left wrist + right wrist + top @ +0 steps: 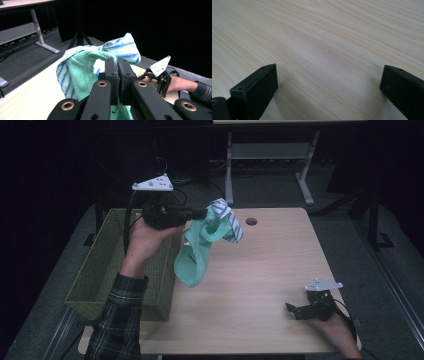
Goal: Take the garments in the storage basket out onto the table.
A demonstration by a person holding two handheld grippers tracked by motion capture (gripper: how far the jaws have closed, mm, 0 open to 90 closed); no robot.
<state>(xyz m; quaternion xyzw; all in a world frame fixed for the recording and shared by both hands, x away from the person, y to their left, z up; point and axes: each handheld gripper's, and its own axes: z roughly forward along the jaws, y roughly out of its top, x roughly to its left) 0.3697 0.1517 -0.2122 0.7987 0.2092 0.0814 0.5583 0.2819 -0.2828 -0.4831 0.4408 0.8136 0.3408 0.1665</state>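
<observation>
A mint-green cloth (195, 255) with a blue-and-white striped part (231, 220) hangs in the air over the table's left edge. My left gripper (202, 213) is shut on its upper fold, held level above the table. In the left gripper view the pads (111, 72) press together on the cloth (82, 72), which bunches up past them. My right gripper (291, 310) rests low on the table (270, 270) near the front right corner. Its fingers (257, 87) stand wide apart over bare wood (324, 50), with nothing between them.
A green mesh basket (107, 265) stands against the table's left side, under my left forearm. A round cable hole (251, 221) sits near the table's far edge. White desk legs (305, 185) stand on the dark floor behind.
</observation>
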